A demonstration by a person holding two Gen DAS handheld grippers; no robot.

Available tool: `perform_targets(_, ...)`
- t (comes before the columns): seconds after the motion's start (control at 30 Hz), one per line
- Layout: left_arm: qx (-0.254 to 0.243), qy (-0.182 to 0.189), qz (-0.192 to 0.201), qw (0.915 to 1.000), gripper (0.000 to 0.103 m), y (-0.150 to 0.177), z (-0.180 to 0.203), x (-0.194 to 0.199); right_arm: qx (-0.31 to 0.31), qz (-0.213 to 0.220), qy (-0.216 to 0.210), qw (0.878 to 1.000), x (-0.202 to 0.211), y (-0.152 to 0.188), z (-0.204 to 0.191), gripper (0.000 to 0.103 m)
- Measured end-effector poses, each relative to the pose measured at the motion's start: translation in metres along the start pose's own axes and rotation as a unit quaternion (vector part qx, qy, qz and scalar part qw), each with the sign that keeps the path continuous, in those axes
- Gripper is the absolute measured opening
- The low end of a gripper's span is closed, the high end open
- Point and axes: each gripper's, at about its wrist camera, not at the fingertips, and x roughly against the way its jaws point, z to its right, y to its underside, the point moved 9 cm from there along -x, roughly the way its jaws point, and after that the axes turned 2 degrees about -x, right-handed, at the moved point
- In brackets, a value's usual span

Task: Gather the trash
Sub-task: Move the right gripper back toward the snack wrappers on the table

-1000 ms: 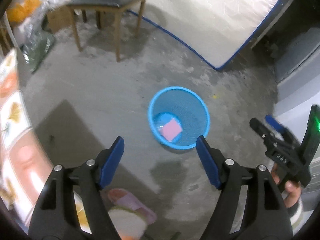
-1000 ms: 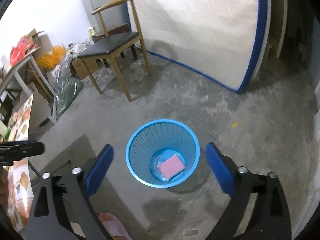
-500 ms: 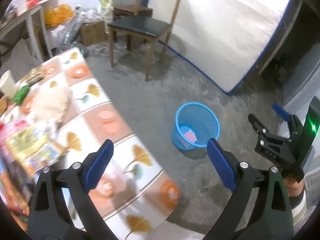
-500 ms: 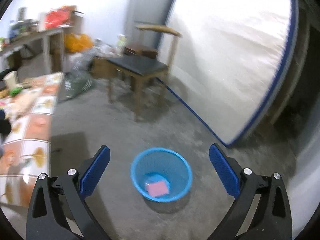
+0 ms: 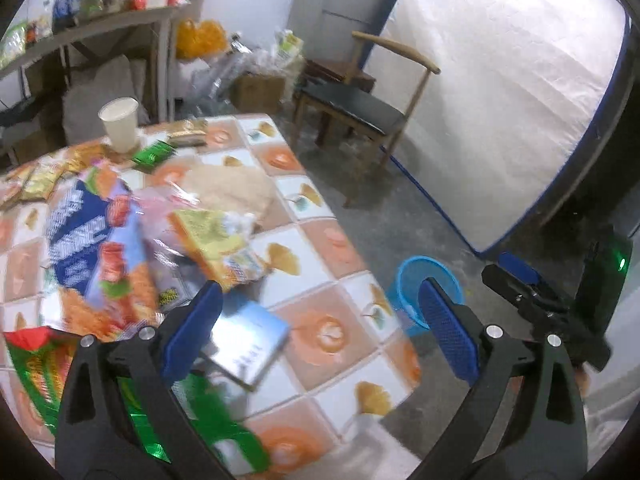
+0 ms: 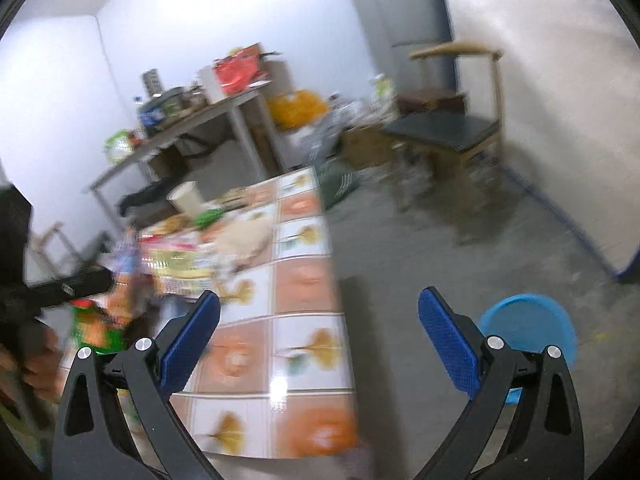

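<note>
Landmark: table, w/ glossy tiled cloth, orange and white squares, ginkgo-leaf print. Its right edge runs straight; bare grey concrete floor beside it is open as far as the chair and mattress.

Bin: blue plastic mesh, round, on the floor just off the table's near right corner, partly hidden by the left gripper's finger. In the right wrist view the bin sits right of the table w/ a clear strip of floor between.

Trash on the table: crinkly foil snack bags, a yellow-green packet, a flat shiny blue-white packet nearest the edge, a green wrapper, a paper cup upright at the far end, a beige crumpled lump mid-table. Much is motion-blurred.

Left gripper: jaws have just been opening, now spread wide, nothing between them, over the table's near right part. Right gripper: fingers spread wide too, empty, over the table's right edge; also seen at far right in the left wrist view.

Chair: wood frame, black padded seat, beyond the table's far right corner. Mattress: white quilted, blue trim, leaning upright.
</note>
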Motion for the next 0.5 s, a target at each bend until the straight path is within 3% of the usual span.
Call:
perform_targets(0.13,-0.005,-0.041,0.024,0.9989,0.094,0.002,-0.017,0.002,-0.030,-0.032,-0.055,0.998,-0.021,0.008,-0.021,0.095)
perform_targets(0.3,0.030,-0.057,0.025,0.9976,0.091,0.001,-0.035,-0.013,-0.058,-0.074,-0.106,0.990,-0.047,0.014,-0.037,0.084)
perform_targets(0.37,0.044,-0.059,0.019,0.9971,0.072,0.001,-0.043,-0.020,-0.062,-0.082,-0.110,0.989,-0.055,0.015,-0.039,0.081)
perform_targets(0.5,0.082,-0.053,0.008,0.9952,0.058,0.000,-0.055,-0.034,-0.068,-0.098,-0.119,0.986,-0.069,0.017,-0.042,0.076)
